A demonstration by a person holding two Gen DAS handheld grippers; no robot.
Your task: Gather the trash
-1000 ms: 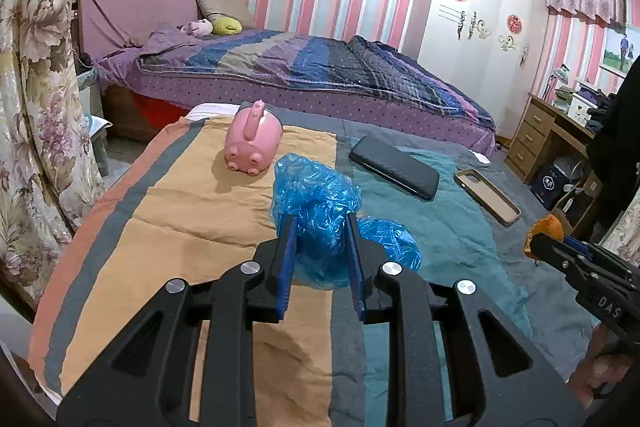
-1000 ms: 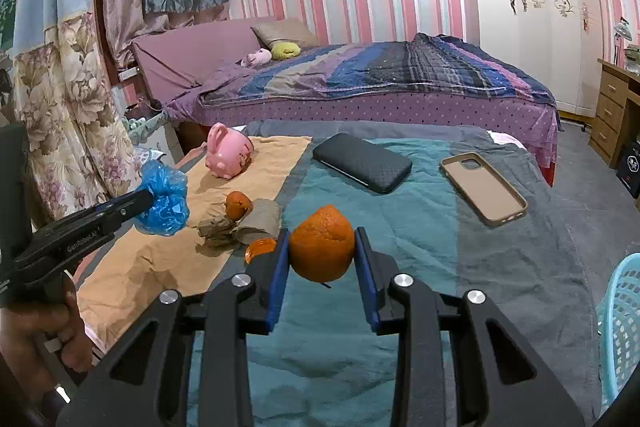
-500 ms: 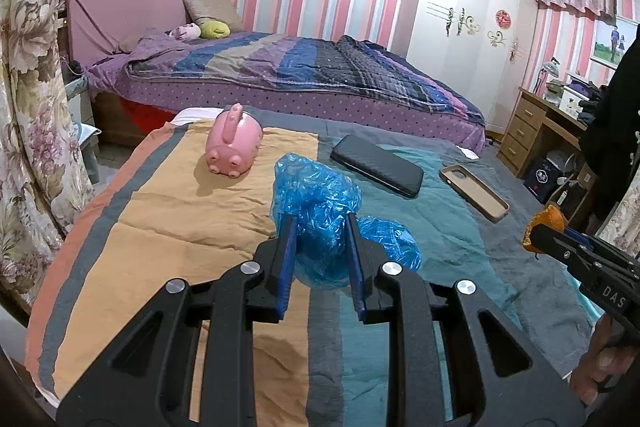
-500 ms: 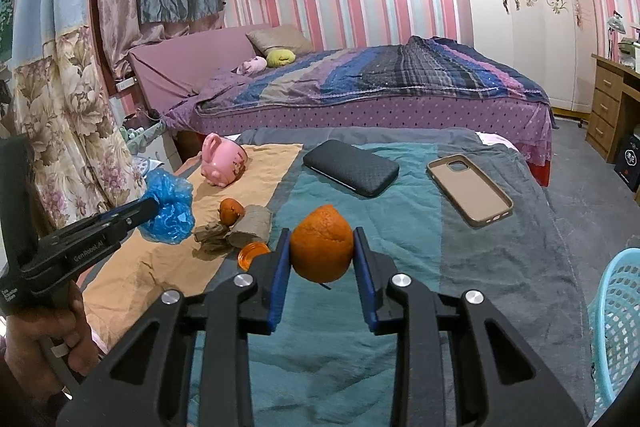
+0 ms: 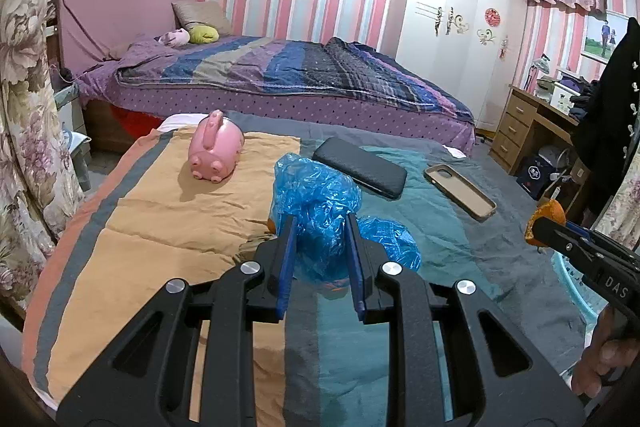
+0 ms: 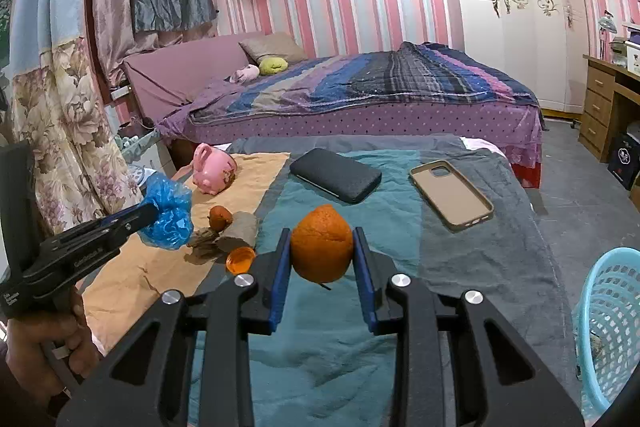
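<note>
My left gripper [image 5: 321, 247] is pinching a crumpled blue plastic bag [image 5: 320, 201] between its narrowed blue pads at the centre of the left wrist view, the bag bulging above and to the right of the jaws. My right gripper [image 6: 322, 259] is clamping a round orange peel shell [image 6: 321, 243] at the centre of the right wrist view, pads pressing on both its sides.

At the lower right edge of that view a light blue plastic lattice basket [image 6: 612, 311] is standing beside the striped bedcover [image 6: 400, 219]; something small and dark is showing through its wall, but I cannot tell what it is.

More scraps are lying on the cover left of centre: a small orange fruit piece [image 6: 220, 217], a crumpled brown paper wad [image 6: 240, 229] touching it, and an orange bottle cap [image 6: 240, 261] just below. Above them are resting a pink pig-shaped money box [image 6: 212, 173], a black flat case [image 6: 335, 175] and a beige phone case [image 6: 451, 194], well apart from the scraps.
</note>
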